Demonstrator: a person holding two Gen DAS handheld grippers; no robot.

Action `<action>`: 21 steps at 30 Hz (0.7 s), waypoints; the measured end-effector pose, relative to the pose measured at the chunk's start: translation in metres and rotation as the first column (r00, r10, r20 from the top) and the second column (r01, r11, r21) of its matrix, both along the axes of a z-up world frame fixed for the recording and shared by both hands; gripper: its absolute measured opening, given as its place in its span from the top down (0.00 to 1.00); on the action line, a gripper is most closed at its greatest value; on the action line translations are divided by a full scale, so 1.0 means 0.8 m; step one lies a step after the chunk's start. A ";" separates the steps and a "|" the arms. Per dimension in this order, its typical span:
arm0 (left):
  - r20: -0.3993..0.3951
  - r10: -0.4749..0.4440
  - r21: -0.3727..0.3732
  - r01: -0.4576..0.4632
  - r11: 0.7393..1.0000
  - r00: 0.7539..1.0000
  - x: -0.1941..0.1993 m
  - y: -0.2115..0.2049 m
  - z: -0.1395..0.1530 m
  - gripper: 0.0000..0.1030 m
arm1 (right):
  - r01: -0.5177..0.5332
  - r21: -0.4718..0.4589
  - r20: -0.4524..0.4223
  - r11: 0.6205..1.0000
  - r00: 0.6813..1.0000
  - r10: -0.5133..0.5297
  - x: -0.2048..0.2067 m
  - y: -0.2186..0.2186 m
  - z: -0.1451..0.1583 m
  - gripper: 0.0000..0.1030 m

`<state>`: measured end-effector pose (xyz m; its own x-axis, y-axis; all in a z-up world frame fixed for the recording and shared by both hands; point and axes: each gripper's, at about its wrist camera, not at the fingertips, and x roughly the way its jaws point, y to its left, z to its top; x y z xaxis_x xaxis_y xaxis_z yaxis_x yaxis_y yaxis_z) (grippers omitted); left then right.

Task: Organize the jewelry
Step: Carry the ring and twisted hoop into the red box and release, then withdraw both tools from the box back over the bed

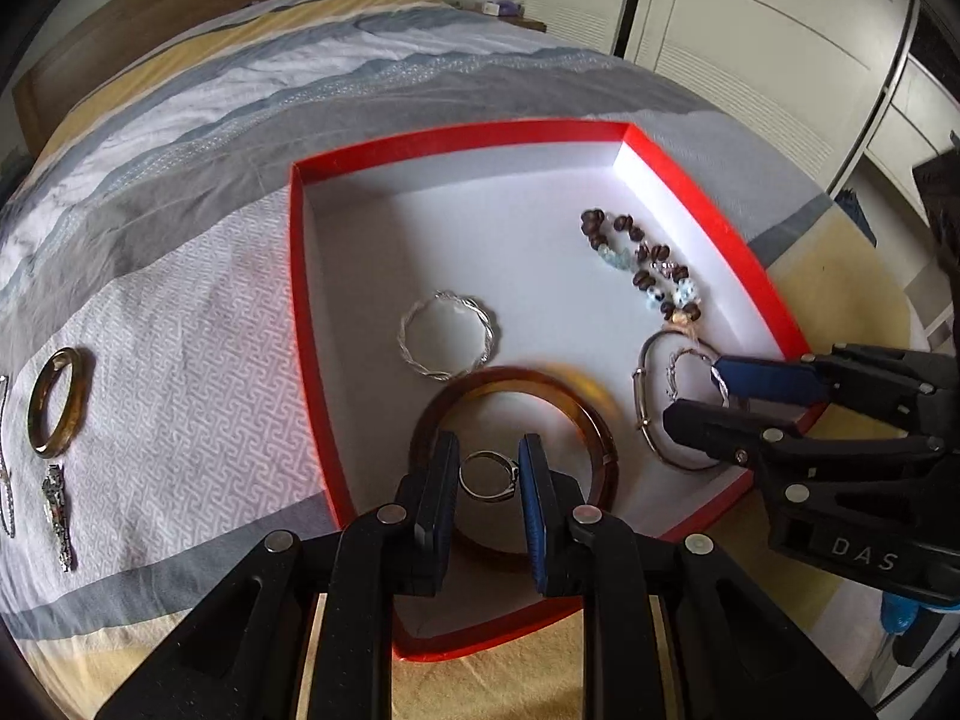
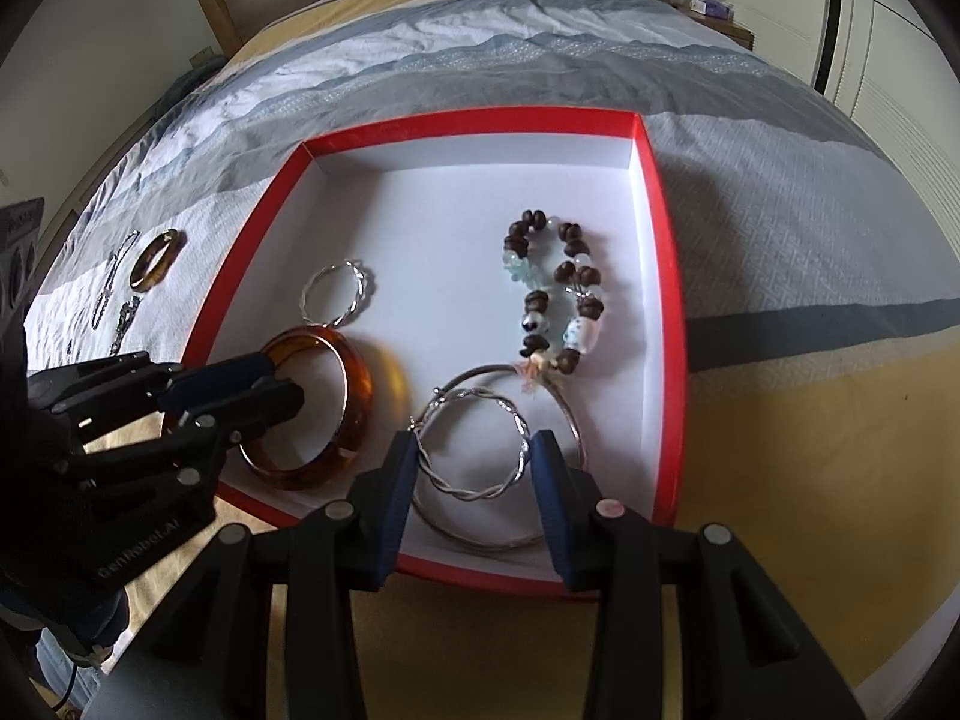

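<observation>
Left gripper (image 1: 487,474) fingers spread around a small ring (image 1: 489,475), amber bangle (image 2: 318,408) encircling them. Right gripper (image 2: 474,468) fingers open astride a twisted bangle (image 2: 474,450) inside the red box (image 2: 672,324).

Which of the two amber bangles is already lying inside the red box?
The larger amber bangle under the left gripper lies inside the red box. The smaller amber bangle lies outside, on the bedspread left of the box.

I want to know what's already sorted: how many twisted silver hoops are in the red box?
2. One twisted silver hoop lies toward the red box's left side; the other sits between the right gripper's fingers near the front. Others could be hidden behind the grippers.
</observation>
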<state>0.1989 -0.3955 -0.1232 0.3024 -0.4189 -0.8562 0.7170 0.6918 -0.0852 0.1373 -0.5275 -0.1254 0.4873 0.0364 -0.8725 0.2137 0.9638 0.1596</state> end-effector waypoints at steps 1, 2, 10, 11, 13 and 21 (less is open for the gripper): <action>0.006 0.001 0.004 -0.001 1.000 1.000 -0.001 -0.001 -0.001 0.80 | -0.001 -0.005 -0.003 1.000 1.000 0.001 0.000 0.001 0.000 0.64; 0.005 0.002 0.002 -0.002 1.000 1.000 -0.001 0.000 -0.001 0.80 | -0.001 -0.008 -0.005 1.000 1.000 0.001 0.001 0.001 0.000 0.63; -0.008 0.011 -0.027 -0.011 1.000 1.000 0.000 0.007 0.013 0.69 | 0.033 -0.024 -0.020 0.999 0.999 -0.033 -0.003 -0.004 0.005 0.61; -0.006 0.014 -0.033 -0.015 0.999 1.000 -0.001 0.009 0.017 0.68 | 0.037 -0.028 -0.019 0.999 0.999 -0.038 -0.005 -0.004 0.008 0.60; 0.001 0.020 -0.051 -0.019 0.999 1.000 -0.003 0.016 0.028 0.66 | 0.044 -0.033 -0.013 0.998 0.999 -0.044 -0.009 -0.004 0.014 0.59; 0.062 0.076 -0.094 -0.070 0.993 0.995 -0.018 0.074 0.081 0.55 | 0.056 -0.049 0.056 0.997 0.997 -0.053 -0.031 0.014 0.067 0.58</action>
